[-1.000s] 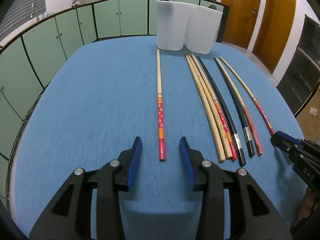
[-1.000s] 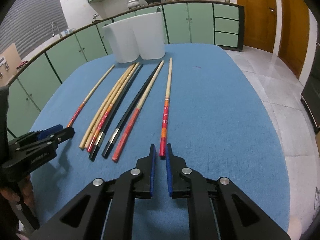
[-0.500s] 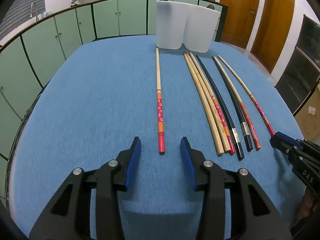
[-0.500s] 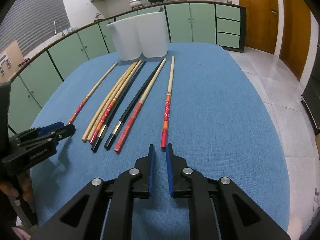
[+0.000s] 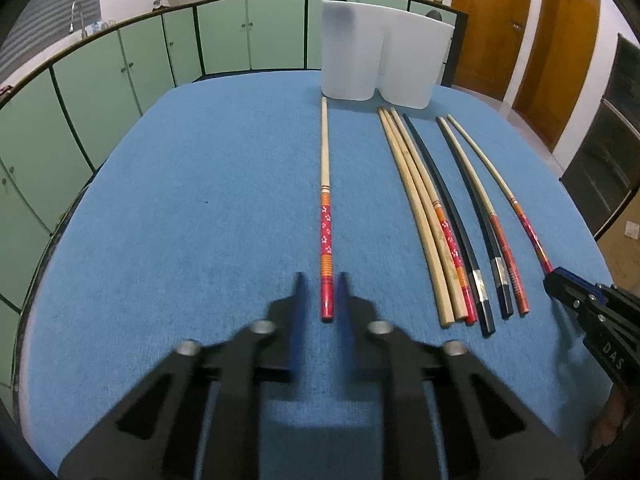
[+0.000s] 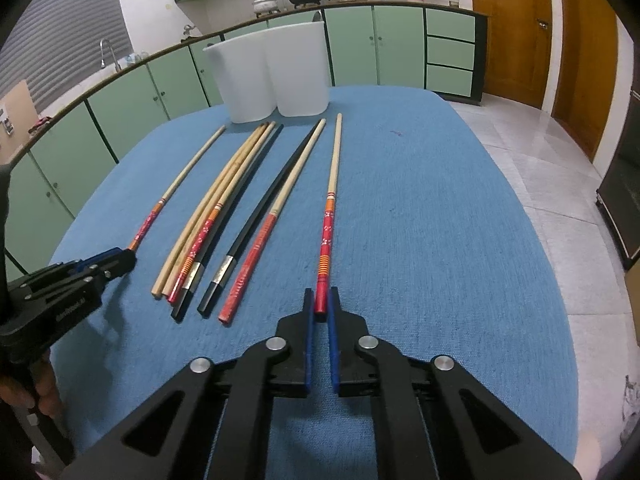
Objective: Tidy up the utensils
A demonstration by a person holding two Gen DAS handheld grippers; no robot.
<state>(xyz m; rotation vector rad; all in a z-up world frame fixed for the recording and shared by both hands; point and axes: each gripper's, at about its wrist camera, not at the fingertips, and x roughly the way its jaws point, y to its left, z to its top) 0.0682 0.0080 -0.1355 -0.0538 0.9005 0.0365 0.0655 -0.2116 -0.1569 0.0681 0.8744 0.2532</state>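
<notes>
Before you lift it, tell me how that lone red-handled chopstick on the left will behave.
The chopstick looks long, thin and straight, so probably stiff and light. Its glossy painted red end may slip between the left gripper's fingers. Gripped at that end, its long pale tip will likely droop.

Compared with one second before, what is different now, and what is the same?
The fingers of the left gripper, wide apart before, are closing on the red end of the leftmost chopstick. The right gripper narrowed only slightly on the red end of the rightmost chopstick. Neither gripper shifted noticeably; the middle chopsticks and the white containers lie as before.
</notes>
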